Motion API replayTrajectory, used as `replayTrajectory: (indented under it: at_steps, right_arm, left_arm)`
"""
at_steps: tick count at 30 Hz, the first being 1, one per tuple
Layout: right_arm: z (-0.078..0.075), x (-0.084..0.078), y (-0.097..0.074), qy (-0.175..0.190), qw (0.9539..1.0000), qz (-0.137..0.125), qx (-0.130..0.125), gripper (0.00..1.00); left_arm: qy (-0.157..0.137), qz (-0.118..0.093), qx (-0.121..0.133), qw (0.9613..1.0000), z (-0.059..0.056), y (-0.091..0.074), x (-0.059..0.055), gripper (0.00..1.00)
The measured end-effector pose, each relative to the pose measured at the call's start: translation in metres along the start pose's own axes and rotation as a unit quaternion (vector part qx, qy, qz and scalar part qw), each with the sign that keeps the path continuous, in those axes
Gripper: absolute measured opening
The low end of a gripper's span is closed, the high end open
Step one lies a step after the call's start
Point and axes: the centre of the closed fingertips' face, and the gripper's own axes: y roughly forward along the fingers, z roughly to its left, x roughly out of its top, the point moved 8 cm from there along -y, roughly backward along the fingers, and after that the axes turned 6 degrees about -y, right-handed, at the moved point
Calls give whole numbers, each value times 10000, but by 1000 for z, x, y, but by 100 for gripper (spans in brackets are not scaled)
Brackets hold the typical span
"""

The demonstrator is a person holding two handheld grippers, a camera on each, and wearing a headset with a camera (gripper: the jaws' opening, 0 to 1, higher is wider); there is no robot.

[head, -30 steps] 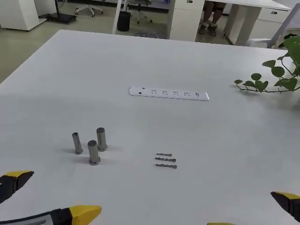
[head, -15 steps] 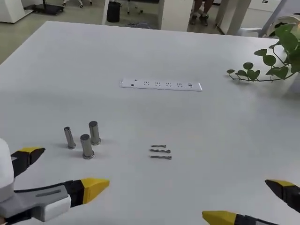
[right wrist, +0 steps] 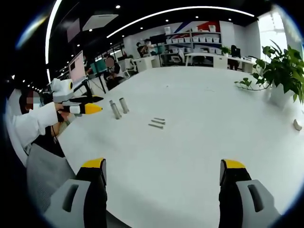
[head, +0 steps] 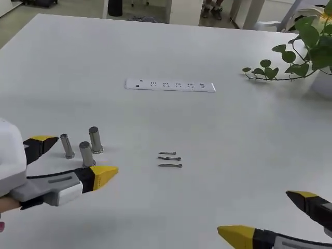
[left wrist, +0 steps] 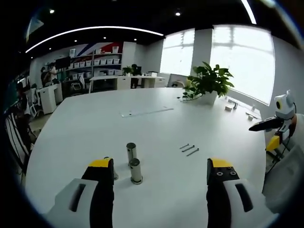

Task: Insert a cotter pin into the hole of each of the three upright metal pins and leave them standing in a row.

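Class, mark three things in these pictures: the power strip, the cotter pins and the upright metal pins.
power strip [head: 170,85]: head view, middle of its top face.
cotter pins [head: 169,158]: head view, on the middle one of the three.
upright metal pins [head: 86,153]: head view, shaft of the nearest one.

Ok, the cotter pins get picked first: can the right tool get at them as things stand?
Probably yes. The right tool is open, and the cotter pins lie on bare table ahead of it, apart from the upright metal pins, with nothing in between.
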Motion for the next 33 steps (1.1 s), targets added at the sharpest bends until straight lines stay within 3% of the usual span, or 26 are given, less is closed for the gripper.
replayTrajectory:
  at_steps: [8,11,22,33]
  right_arm:
    - [0,-1,2,-35,10000,83,15,97]
    - [0,-3,1,-20,9999,102,17,97]
    - [2,-5,2,29,9999,148,71,97]
    - [2,-6,2,67,9998,172,78,96]
  left_arm:
    - [-40,35,76,10000,11,16,-2,61]
    - [-24,121,103,9999,16,22,-5,60]
    - [46,312,249,9992,31,41,-15,43]
    - [-12,432,332,9985,40,49,-21,22]
